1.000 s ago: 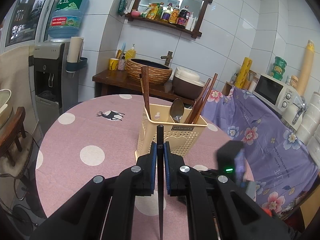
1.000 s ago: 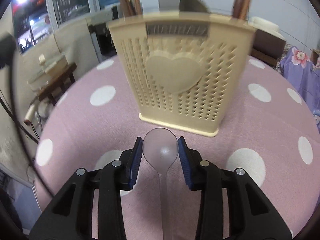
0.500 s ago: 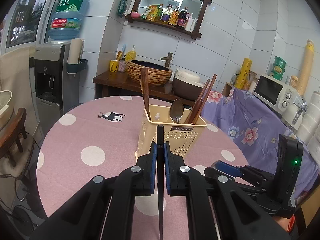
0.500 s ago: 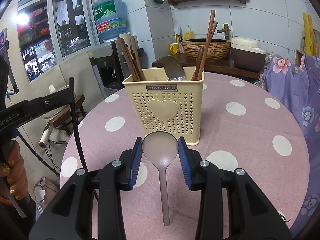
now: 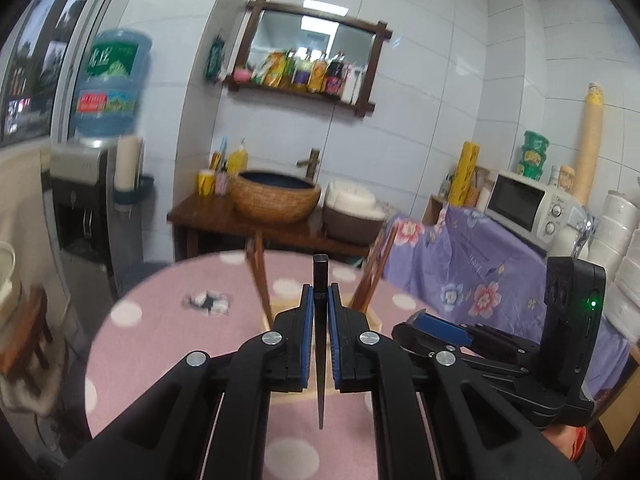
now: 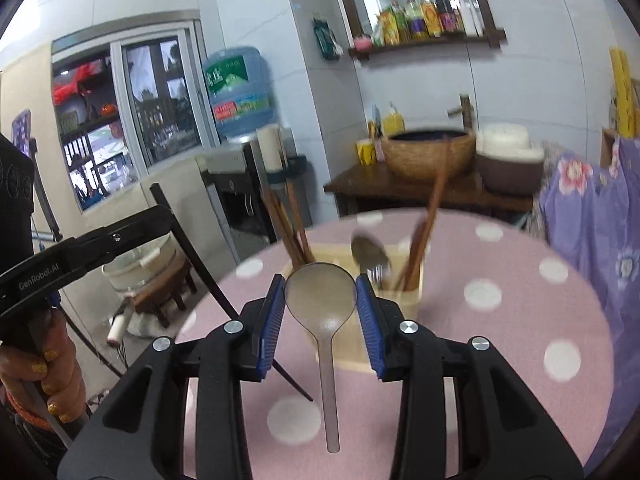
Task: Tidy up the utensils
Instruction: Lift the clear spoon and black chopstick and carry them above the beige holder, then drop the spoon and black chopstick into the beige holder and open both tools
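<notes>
My left gripper [image 5: 320, 300] is shut on a dark chopstick [image 5: 320, 320], held above the pink dotted table [image 5: 160, 344]. My right gripper [image 6: 321, 292] is shut on a translucent spoon [image 6: 324, 308], bowl up, handle hanging down. The beige utensil holder [image 6: 404, 276] stands on the table just beyond and below both grippers; it holds brown chopsticks [image 6: 424, 236] and a metal spoon [image 6: 368, 254]. In the left wrist view only its rim [image 5: 268, 320] and chopsticks [image 5: 258, 276] show behind my fingers. The left gripper with its chopstick also shows in the right wrist view [image 6: 160, 216].
A purple floral cloth [image 5: 480, 264] covers furniture right of the table. A wooden counter [image 5: 224, 220] with a woven basin stands behind. A water dispenser [image 5: 80, 200] and a low stool [image 6: 160, 296] are at the left.
Both grippers have risen and now look down on the holder from higher up, still holding their utensils. The right gripper sits close beside the left.
</notes>
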Available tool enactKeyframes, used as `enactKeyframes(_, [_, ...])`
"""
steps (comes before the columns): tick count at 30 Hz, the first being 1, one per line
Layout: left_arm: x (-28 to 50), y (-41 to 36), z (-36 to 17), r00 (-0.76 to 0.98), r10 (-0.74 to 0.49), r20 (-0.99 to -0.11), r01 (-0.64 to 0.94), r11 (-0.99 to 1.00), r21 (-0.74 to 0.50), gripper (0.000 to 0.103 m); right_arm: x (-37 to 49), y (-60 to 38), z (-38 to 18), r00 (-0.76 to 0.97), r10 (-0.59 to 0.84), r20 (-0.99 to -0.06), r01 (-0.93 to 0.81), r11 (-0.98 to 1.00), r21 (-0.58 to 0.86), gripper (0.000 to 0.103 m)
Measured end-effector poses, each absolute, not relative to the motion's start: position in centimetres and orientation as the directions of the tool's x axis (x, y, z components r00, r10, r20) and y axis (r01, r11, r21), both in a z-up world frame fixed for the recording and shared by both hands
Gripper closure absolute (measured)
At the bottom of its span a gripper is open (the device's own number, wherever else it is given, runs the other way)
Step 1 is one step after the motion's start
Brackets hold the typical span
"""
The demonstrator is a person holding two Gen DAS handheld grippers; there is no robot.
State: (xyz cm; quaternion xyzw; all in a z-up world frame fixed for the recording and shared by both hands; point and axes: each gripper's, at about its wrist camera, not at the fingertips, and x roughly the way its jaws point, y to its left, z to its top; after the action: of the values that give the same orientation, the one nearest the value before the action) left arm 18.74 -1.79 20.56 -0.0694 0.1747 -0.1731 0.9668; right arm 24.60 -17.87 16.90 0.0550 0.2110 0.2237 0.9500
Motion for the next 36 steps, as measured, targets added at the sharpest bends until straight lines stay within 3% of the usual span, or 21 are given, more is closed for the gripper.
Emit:
enactKeyframes(6, [22.5, -3.3, 28.3, 0.914, -0.328, -0.239, 0.303, 0.943, -0.137, 0.095, 28.5, -17.1, 24.8, 0.874, 0.406, -0.266, -0.384, 0.914, 0.134, 0.066])
enactKeyframes(10, [24.9, -4.0, 29.4, 0.930, -0.286, -0.230, 0.267, 0.957, -0.109, 0.095, 31.3, -16.9, 26.0, 0.896, 0.378, -0.233, -0.356, 0.925, 0.131, 0.066])
enactKeyframes(27, [28.4, -4.4, 15.0, 0.845, -0.267, -0.463, 0.225, 0.964, -0.145, 0.095, 33.2, -15.7, 11.6, 0.910, 0.246, -0.332, -0.232, 0.969, 0.082, 0.066])
enactKeyframes(34, [28.2, -3.2, 13.5, 0.843, -0.264, -0.469, 0.206, 0.963, -0.173, 0.095, 32.2, -15.9, 10.1, 0.922, 0.202, -0.330, -0.199, 0.979, 0.041, 0.065])
enactKeyframes(36, [27.4, -2.9, 14.0, 0.852, -0.266, -0.451, 0.210, 0.963, -0.171, 0.093, 31.6, -16.3, 10.5, 0.925, 0.210, -0.316, -0.204, 0.978, 0.052, 0.055])
